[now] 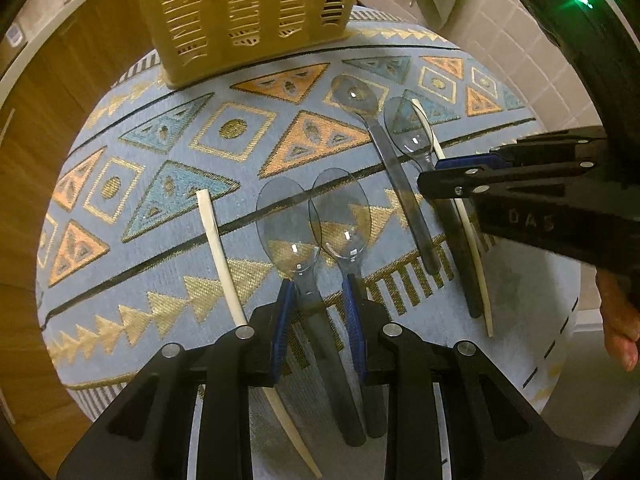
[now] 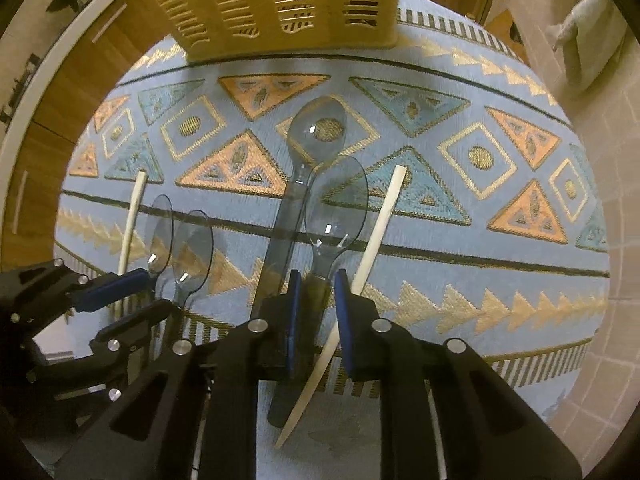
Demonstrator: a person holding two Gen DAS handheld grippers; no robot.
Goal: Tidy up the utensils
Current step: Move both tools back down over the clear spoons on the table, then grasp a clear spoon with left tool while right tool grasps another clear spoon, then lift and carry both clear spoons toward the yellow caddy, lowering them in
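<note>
While both grippers straddle smoky translucent plastic spoons (image 1: 298, 236) lying on the patterned blue cloth (image 1: 160, 240), left gripper (image 1: 318, 320) and right gripper (image 2: 316, 300) narrowed around handles, pickup seems underway; next, lifting toward the yellow slatted basket (image 1: 248, 8).

Two matte black plastic hand-held grippers, left gripper (image 1: 318, 300) and right gripper (image 2: 316, 292), each with ribbed blue finger pads (image 1: 282, 320), round silver screws (image 1: 244, 333), and cut-out slots.

Warm, dim indoor light; small glints sit on the clear spoons (image 1: 294, 232) below the basket (image 1: 248, 12). Fisheye bending curves the edges; the basket is slightly blurred.
</note>
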